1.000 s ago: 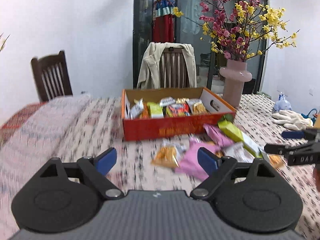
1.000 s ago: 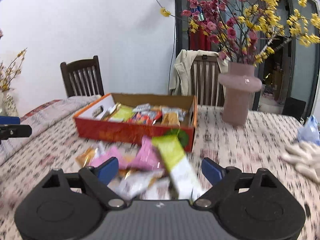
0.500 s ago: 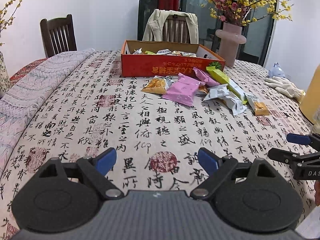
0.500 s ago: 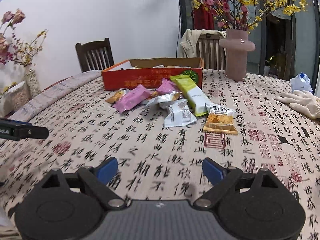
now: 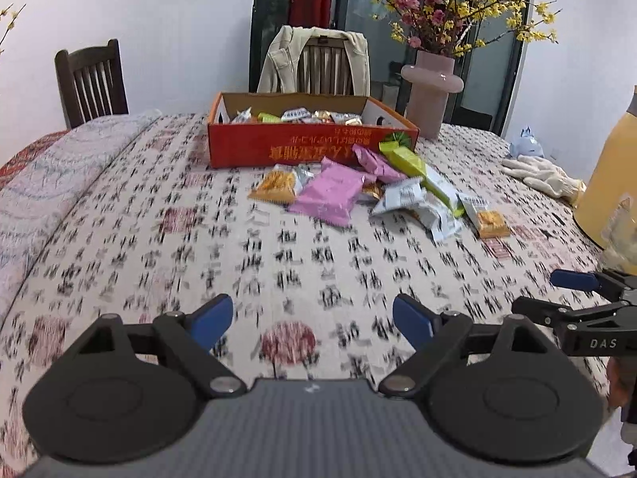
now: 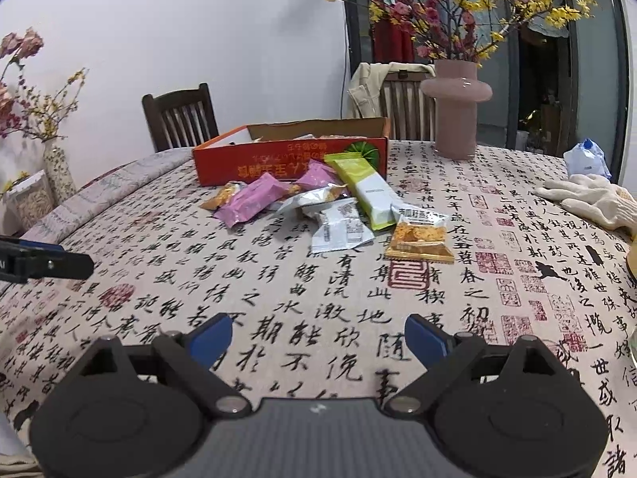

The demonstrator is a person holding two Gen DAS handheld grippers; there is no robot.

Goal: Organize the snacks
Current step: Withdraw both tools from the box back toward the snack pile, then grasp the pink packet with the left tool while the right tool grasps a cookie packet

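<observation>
Two grippers hover low over the worktop [image 6: 497, 215], well short of the snacks. Left gripper [image 5: 312, 316]: fingers spread, nothing between them. Right gripper [image 6: 318, 336]: fingers spread, nothing between them. Loose snack packets [image 6: 318, 207] lie scattered just in front of the red box [image 6: 286, 159], which already holds several packets.

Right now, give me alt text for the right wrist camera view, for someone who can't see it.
The open, empty right gripper hangs over a calligraphy-print tablecloth, short of a scatter of snack packets lying in front of an orange cardboard box. A pink vase of flowers stands behind, white gloves lie at right.
</observation>
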